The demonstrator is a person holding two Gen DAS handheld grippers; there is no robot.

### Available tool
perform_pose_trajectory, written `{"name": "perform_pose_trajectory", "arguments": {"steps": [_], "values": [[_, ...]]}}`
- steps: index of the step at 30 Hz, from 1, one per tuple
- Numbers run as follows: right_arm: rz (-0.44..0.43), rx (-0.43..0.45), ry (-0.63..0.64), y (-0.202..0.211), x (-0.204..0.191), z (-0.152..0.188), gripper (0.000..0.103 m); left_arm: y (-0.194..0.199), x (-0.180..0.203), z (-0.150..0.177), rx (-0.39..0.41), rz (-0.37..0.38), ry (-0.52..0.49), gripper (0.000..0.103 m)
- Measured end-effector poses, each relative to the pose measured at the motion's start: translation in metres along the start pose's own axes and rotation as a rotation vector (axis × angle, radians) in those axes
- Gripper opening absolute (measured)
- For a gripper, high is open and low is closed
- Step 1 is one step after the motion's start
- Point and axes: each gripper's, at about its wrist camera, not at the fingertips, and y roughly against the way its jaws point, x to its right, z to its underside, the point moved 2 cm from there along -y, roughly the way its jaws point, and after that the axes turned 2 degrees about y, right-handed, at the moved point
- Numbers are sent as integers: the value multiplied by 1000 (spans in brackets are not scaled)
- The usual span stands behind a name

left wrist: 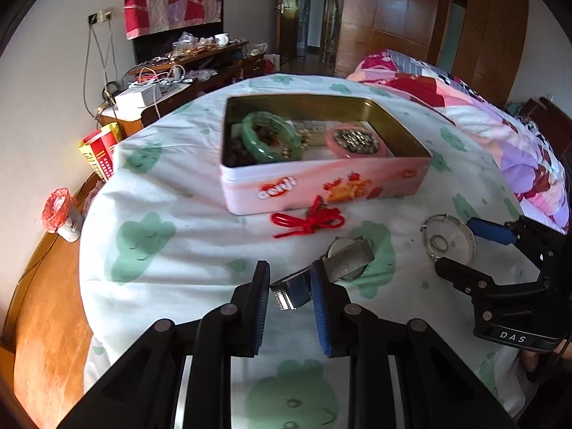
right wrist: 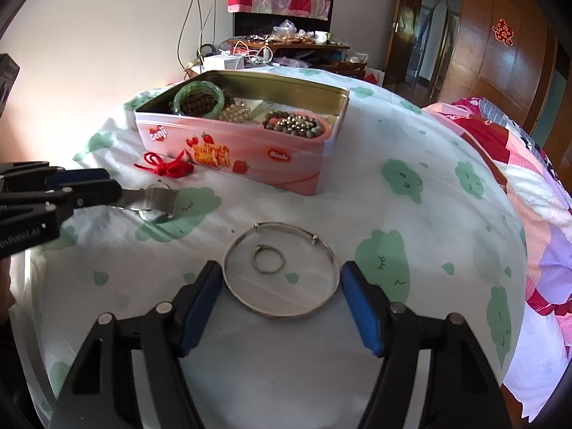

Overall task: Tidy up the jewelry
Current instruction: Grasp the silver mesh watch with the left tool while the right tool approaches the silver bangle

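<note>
A silver mesh-band watch point(left wrist: 348, 259) point(right wrist: 157, 203) lies on the cloud-print cloth point(right wrist: 393, 143). My left gripper point(left wrist: 290, 273) point(right wrist: 114, 184) is shut on its clasp end, and the band runs from the pads to the face. To the right, a thin silver bangle point(right wrist: 282, 312) point(left wrist: 447, 218) lies flat with a small ring point(right wrist: 282, 261) inside it. My right gripper point(right wrist: 281, 270) point(left wrist: 454, 243) straddles the bangle, pads just outside its rim, open. A red knotted cord point(left wrist: 311, 220) point(right wrist: 168, 166) lies before the pink tin point(left wrist: 321, 186) point(right wrist: 250, 146), which holds a green bangle point(left wrist: 250, 132) point(right wrist: 198, 87) and bead bracelets point(right wrist: 296, 125).
A patchwork quilt point(right wrist: 500, 150) lies heaped to the right of the cloth. On the left, the cloth's edge drops to a wooden floor point(left wrist: 46, 321) with a small red-bagged bin point(left wrist: 59, 214). A cluttered wooden cabinet point(left wrist: 186, 68) stands behind.
</note>
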Motion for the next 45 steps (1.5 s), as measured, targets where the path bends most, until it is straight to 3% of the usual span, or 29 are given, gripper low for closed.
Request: {"name": "perform_pose_trajectory", "arguments": {"steps": [9, 13, 16, 17, 18, 31, 37, 40, 41, 42, 45], "values": [[-2, 37, -24, 6, 4, -1, 71, 12, -9, -4, 28, -7, 21, 23], [-6, 32, -25, 5, 5, -2, 71, 0, -9, 1, 4, -16, 9, 24], [-3, 32, -17, 5, 4, -2, 71, -8, -12, 2, -14, -21, 24, 45], [-4, 31, -18, 5, 4, -2, 71, -8, -13, 2, -9, -25, 31, 62], [-4, 31, -19, 5, 4, -2, 71, -7, -14, 3, 2, -23, 36, 69], [-1, 28, -24, 5, 6, 0, 71, -24, 8, 2, -31, -3, -62, 70], [-1, 28, -24, 4, 6, -1, 71, -28, 9, 0, -16, -1, -52, 70], [1, 29, -23, 4, 6, -1, 71, -25, 10, 2, -9, 7, -58, 56], [1, 29, -22, 3, 6, -1, 71, -24, 10, 2, -9, 9, -57, 47], [1, 29, -21, 3, 6, -1, 71, -24, 10, 3, -14, 10, -59, 28], [2, 31, -21, 3, 6, -1, 71, -24, 8, 5, -18, 20, -65, 20]]}}
